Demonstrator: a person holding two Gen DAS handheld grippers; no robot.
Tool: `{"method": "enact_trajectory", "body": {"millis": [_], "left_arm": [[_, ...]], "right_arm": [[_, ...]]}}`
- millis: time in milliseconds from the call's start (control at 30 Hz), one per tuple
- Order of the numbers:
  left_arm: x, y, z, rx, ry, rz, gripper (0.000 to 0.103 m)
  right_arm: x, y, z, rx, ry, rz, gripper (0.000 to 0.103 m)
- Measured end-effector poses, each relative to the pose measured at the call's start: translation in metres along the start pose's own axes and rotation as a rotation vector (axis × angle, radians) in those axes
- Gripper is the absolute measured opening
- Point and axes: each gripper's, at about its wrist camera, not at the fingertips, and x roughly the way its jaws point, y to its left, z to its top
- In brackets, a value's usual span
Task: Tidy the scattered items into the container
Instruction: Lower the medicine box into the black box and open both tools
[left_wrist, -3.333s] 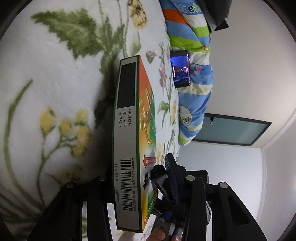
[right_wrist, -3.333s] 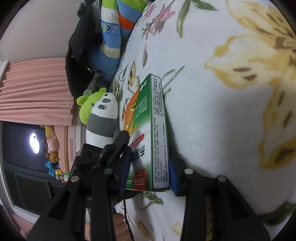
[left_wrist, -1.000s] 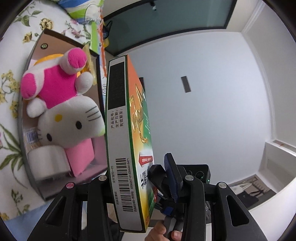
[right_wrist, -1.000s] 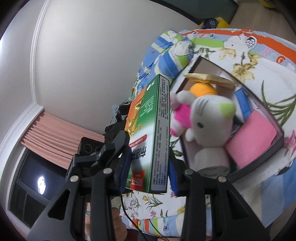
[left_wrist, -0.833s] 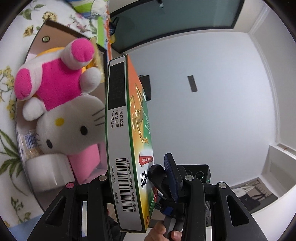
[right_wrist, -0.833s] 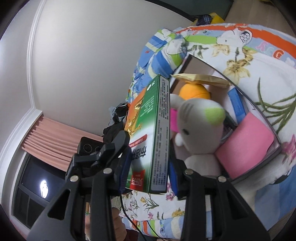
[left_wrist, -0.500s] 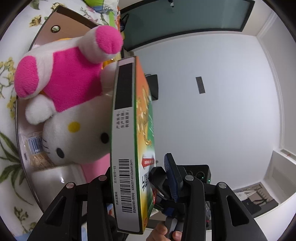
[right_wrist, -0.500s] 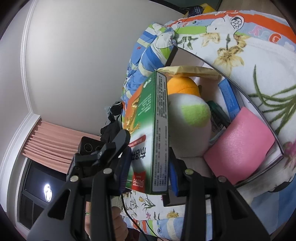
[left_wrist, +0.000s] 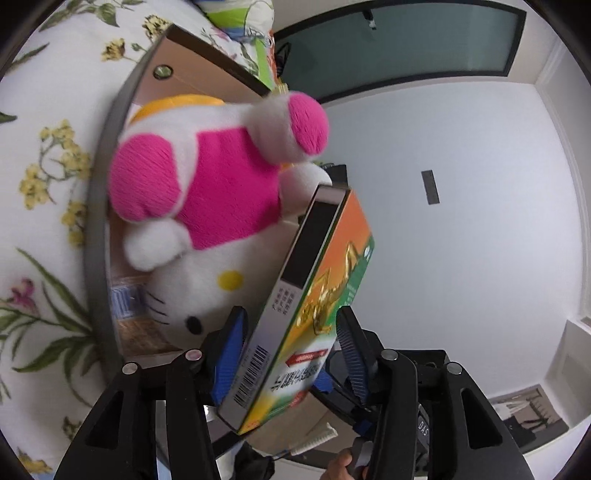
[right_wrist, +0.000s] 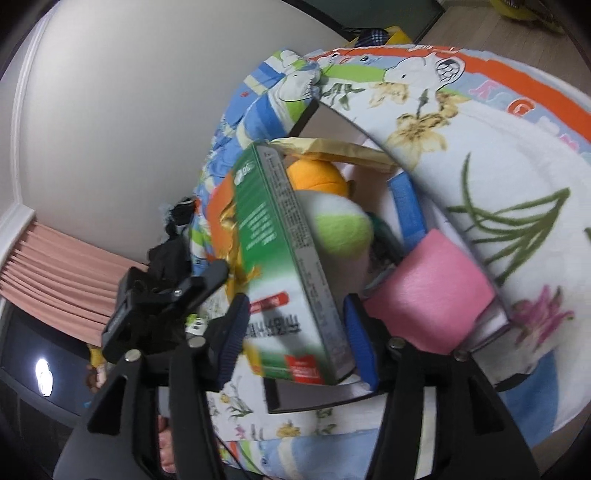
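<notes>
Seen from the left wrist: left tongs (left_wrist: 288, 347) spread apart, blue pads (left_wrist: 229, 350) clear of most of the green and orange box (left_wrist: 295, 314), so released rather than clenched. Between those pads, the box tilted, its top end leaning against the white and pink plush cat (left_wrist: 207, 192). Under the cat, inside the grey-rimmed container (left_wrist: 96, 206), something striped and blurred, too smeared to name. Around the container, a white bedspread (left_wrist: 44, 110) with yellow flowers and green leaves.

Seen from the right wrist: right tongs (right_wrist: 295, 332) likewise parted, a slim gap on each side of the box (right_wrist: 280, 266), nothing gripped. Same box standing slanted over the near wall of the container (right_wrist: 314, 400), lower end at the rim, upper end pointing away toward the far side. Just behind it, the cat's rounded white head with a lime green ear (right_wrist: 343, 225), touching the box's grey side. Farther in, an orange soft toy (right_wrist: 317, 177) beneath a gold packet (right_wrist: 332, 149) lying across the far corner. To the right, a pink block (right_wrist: 428, 288) propped against the container wall, and a narrow blue box (right_wrist: 406, 210) beside it. Beyond the container, a striped quilt (right_wrist: 266, 92) bunched up; at far left, a pink curtain (right_wrist: 55, 266). Much of this view softened by motion blur.
</notes>
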Motion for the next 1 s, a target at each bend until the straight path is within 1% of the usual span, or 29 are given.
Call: {"method": "enact_trajectory", "body": {"millis": [33,200,400,600,700,767,867,900,933,967,1000], "left_arm": [[-0.002,0.0,-0.002,0.002,-0.002,0.001,0.05],[-0.008,-0.004,-0.014,0.008,0.001,0.0,0.05],[-0.014,-0.011,-0.031,0.03,0.009,-0.007,0.05],[-0.03,-0.018,-0.048,0.058,-0.003,0.011,0.05],[-0.04,-0.019,-0.058,0.062,-0.007,0.016,0.05],[-0.049,-0.021,-0.065,0.07,-0.016,0.024,0.05],[-0.065,-0.025,-0.078,0.093,-0.029,0.04,0.05],[-0.08,-0.022,-0.072,0.104,-0.034,0.052,0.05],[-0.098,-0.017,-0.055,0.118,-0.042,0.07,0.052],[-0.106,-0.02,-0.039,0.134,-0.051,0.094,0.055],[-0.111,-0.026,-0.036,0.15,-0.064,0.123,0.067]], "right_arm": [[-0.001,-0.001,0.0,-0.003,-0.005,-0.008,0.06],[-0.003,-0.002,0.002,-0.005,-0.018,-0.032,0.061],[-0.009,0.001,0.003,0.001,-0.047,-0.037,0.063],[-0.019,0.008,0.001,-0.009,-0.079,-0.04,0.068],[-0.025,0.012,-0.001,-0.014,-0.095,-0.039,0.07],[-0.028,0.015,-0.004,-0.015,-0.102,-0.039,0.074],[-0.035,0.021,-0.009,-0.008,-0.113,-0.029,0.075],[-0.037,0.023,-0.012,-0.006,-0.116,-0.025,0.076],[-0.039,0.025,-0.015,-0.006,-0.118,-0.022,0.076],[-0.041,0.028,-0.017,-0.009,-0.121,-0.022,0.078],[-0.043,0.032,-0.02,-0.014,-0.125,-0.025,0.08]]}}
